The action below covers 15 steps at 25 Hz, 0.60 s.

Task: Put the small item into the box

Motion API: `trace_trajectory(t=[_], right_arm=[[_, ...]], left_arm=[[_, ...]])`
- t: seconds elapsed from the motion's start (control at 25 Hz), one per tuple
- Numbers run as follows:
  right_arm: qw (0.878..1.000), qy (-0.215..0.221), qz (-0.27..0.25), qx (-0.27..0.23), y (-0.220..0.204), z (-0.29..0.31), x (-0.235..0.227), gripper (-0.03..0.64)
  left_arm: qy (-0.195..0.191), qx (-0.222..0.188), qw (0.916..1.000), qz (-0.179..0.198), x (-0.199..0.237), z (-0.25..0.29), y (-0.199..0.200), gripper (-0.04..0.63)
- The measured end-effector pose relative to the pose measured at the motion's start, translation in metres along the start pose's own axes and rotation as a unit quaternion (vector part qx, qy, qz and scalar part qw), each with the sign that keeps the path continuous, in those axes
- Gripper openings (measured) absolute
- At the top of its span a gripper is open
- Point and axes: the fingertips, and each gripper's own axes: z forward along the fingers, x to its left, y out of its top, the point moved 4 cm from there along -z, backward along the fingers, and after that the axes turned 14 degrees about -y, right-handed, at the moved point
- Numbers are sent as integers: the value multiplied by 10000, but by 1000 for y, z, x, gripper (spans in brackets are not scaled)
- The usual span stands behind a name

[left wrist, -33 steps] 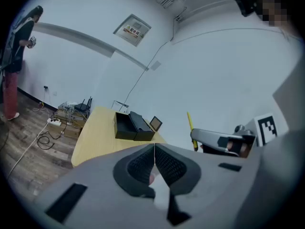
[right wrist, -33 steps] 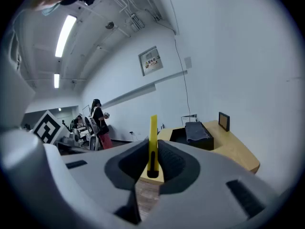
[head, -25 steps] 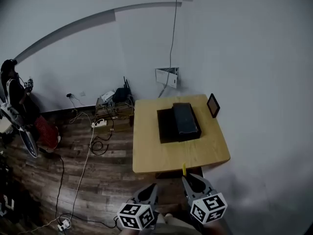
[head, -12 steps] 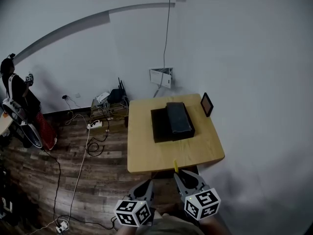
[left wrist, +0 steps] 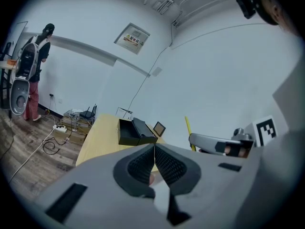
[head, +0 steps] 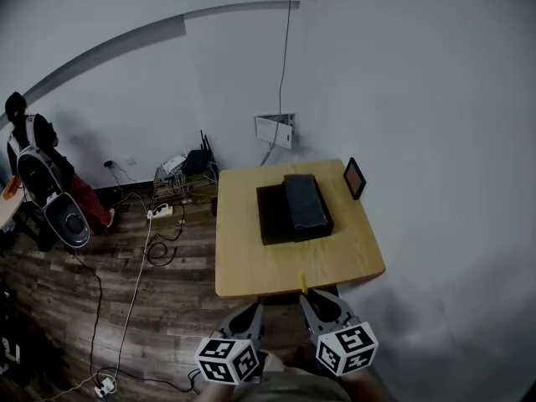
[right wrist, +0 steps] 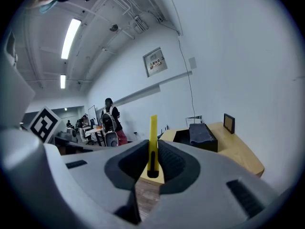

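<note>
A black open box [head: 272, 216] lies on the yellow wooden table [head: 276, 266], its grey-topped lid [head: 303, 203] resting against its right side. My right gripper [head: 308, 296] hovers off the table's near edge, shut on a thin yellow stick-like item [head: 303, 283] that points up from its jaws. In the right gripper view the yellow item [right wrist: 153, 142] stands clamped between the pads, with the box [right wrist: 195, 136] ahead to the right. My left gripper [head: 254, 310] hangs beside it, jaws together and empty. The left gripper view shows its pads [left wrist: 167, 163] meeting, the box [left wrist: 136, 131] beyond.
A small dark framed panel [head: 354, 178] stands at the table's right edge by the wall. Cables, a power strip [head: 159, 213] and a router [head: 201, 159] lie on the wood floor at the left. A person with a backpack [head: 38, 174] stands far left.
Both grippers and the table have drifted slightly left in the head view. The person at the far left has turned and shifted. The right gripper's hold on the yellow item is unchanged.
</note>
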Motion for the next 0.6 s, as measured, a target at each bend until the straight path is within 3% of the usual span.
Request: trace_trajectory(t=[0.6], right_arm=[[9996, 206, 112, 165, 4, 34, 2, 51]], left_arm=[[247, 50, 9996, -121, 21, 5, 7, 3]])
